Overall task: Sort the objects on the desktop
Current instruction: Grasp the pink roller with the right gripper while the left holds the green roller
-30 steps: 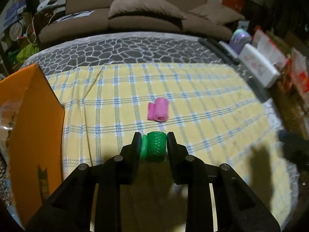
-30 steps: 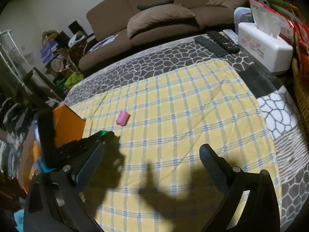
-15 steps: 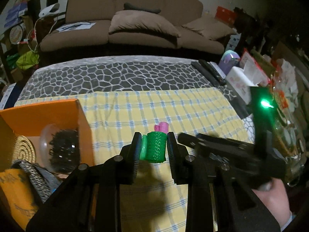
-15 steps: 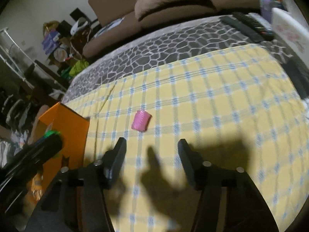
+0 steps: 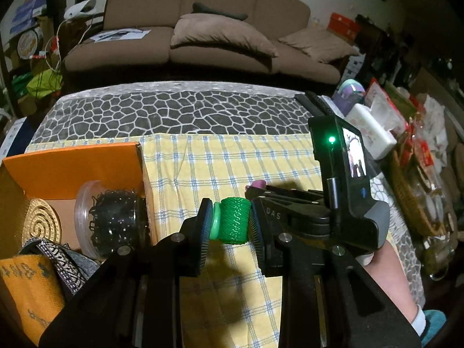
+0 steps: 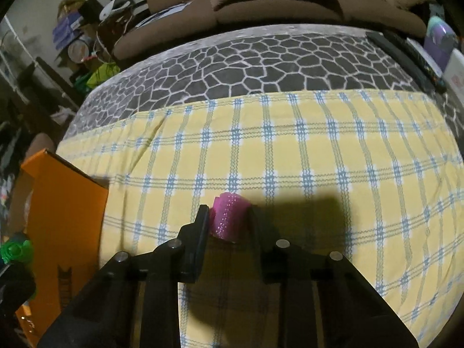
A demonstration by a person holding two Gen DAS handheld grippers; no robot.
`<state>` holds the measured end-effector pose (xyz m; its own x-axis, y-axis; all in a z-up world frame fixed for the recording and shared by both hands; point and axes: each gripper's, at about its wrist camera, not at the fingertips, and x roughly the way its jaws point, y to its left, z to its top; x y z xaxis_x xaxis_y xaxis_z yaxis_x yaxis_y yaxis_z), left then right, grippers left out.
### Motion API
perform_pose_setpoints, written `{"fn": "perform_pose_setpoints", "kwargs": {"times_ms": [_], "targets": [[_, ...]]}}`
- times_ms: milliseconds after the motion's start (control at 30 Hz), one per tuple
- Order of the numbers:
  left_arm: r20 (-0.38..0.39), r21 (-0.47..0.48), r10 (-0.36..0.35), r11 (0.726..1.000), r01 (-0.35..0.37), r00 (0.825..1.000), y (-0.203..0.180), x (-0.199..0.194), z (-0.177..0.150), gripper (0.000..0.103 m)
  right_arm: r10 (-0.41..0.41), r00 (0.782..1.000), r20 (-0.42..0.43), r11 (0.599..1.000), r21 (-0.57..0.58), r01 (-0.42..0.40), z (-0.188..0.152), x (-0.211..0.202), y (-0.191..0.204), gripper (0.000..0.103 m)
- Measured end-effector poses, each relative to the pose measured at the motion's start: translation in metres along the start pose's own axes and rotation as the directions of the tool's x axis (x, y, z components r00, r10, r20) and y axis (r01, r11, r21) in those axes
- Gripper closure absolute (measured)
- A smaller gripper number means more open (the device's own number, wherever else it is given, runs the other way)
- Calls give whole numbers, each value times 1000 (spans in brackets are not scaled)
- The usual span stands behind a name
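Observation:
My left gripper [image 5: 230,221] is shut on a green mesh hair roller [image 5: 233,220] and holds it in the air just right of the open orange box [image 5: 72,162]. My right gripper [image 6: 230,221] is around a pink mesh hair roller [image 6: 229,220] that lies on the yellow checked cloth [image 6: 290,150]; the left finger [image 6: 200,226] touches it, and a small gap shows at the right finger. The right gripper body also shows in the left wrist view [image 5: 333,203], with the pink roller's top [image 5: 258,184] just beyond it. The green roller also shows at the left edge of the right wrist view [image 6: 14,250].
The orange box holds a clear jar of black hair ties [image 5: 113,217], a gold coil [image 5: 40,226] and a patterned band [image 5: 58,256]. Its wall stands left of the right gripper [image 6: 63,217]. A tissue box [image 5: 371,133] and remotes [image 5: 316,104] lie at the far right. A brown sofa [image 5: 203,37] stands behind.
My left gripper has carried the green roller up and left, beside the orange box. My right gripper has moved down to the pink roller and narrowed around it.

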<state>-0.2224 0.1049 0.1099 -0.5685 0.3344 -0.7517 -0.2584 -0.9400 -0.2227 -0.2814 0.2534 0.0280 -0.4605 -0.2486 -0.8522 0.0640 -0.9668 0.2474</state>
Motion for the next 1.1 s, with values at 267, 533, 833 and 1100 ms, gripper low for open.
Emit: {"fn": "perform_pose_setpoints", "kwargs": {"times_ms": [267,533,833,1100], "targets": [[-7,-4,0,1000,0,1000,0,-15,-11,78,11,1000,26,999,-33,-10,-7,-31,8,83],[-3,-21,10,1000,-10,1000,3,-46,-25,78,4,998,61,995,-97,2,-27,-80,32,83],[13,-51,41,998,-40,999,17,-94,-39,78,10,996,88,989,-146,3,-54,-135,70,83],[20,-62,85,995,-84,996,31,-127,-57,78,19,995,96,983,-182,-1,-80,-167,105,83]]}}
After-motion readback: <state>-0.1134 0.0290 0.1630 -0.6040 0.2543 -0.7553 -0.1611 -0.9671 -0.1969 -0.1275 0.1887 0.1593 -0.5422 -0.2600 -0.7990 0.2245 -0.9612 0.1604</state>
